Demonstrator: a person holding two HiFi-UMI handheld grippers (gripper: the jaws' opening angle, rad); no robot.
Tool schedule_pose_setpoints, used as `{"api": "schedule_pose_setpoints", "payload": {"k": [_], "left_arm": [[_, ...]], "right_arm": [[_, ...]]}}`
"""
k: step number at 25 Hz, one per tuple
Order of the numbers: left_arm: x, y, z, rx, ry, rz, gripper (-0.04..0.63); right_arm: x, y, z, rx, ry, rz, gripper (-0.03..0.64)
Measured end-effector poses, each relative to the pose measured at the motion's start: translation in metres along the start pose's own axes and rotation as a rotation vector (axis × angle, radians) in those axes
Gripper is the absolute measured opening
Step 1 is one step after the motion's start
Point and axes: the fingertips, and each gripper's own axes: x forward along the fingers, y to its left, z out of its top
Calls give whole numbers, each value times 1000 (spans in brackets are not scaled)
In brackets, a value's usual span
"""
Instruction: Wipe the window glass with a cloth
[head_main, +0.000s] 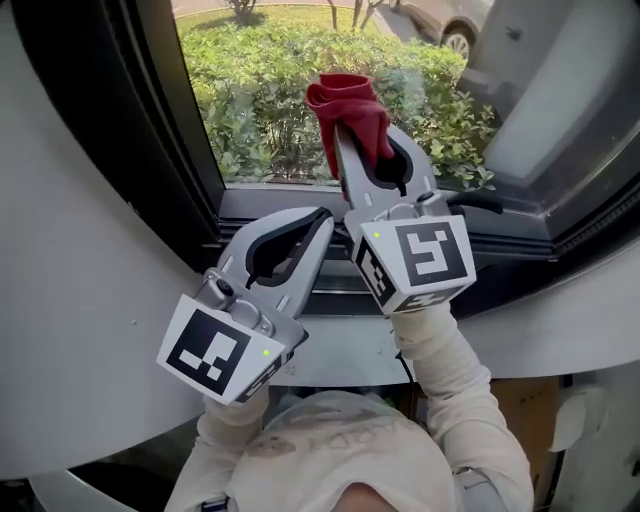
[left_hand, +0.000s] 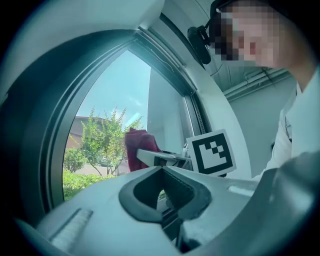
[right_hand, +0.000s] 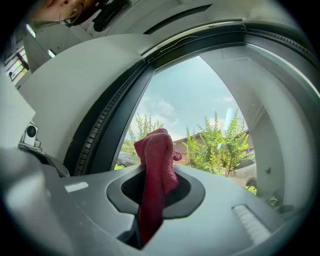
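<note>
Recorded pale sleeves (head_main: 455, 375) lowest in the head view, one behind each tool. Found the left gripper (head_main: 327, 216) nearest the body, low and left of centre, with the left marker cube (head_main: 218, 350) turned toward the camera. Confirmed from the left gripper view its jaws pressed together at the tips, leaving only the oval gap behind them, with nothing held there. Located those tips just beside the body of the right gripper (head_main: 362, 138) and below the bottom rail of the window frame (head_main: 190, 130).

Found the right gripper held higher and reaching further forward, with the right marker cube (head_main: 425, 255) facing up. Confirmed from the right gripper view its jaws clamped on a red cloth (right_hand: 155, 165). Traced the cloth down through the gap between the jaws and up into a bunched fold above the tips.

Placed the bunched end of the cloth at the lower part of the window glass (head_main: 270, 60), somewhat right of centre. Could not confirm contact with the pane from any view.

Noted curved white wall panels (head_main: 80, 260) on both sides of the dark frame. Observed green shrubs (head_main: 240, 110) directly outside the glass. Observed slender trees, a low building and pale blue sky further out in both gripper views. Made out part of a parked car (head_main: 455, 25) at the top right of the head view.
</note>
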Motion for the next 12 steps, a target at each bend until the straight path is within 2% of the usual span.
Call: {"api": "schedule_pose_setpoints", "payload": {"k": [6,12], "left_arm": [[-34,26,9,-4,-15,58,0],[-50,38,12,6,-21,94,2]], "right_arm": [[28,48,5,-8,-8,73,71],[32,64,-5,9,1,90,71]]}}
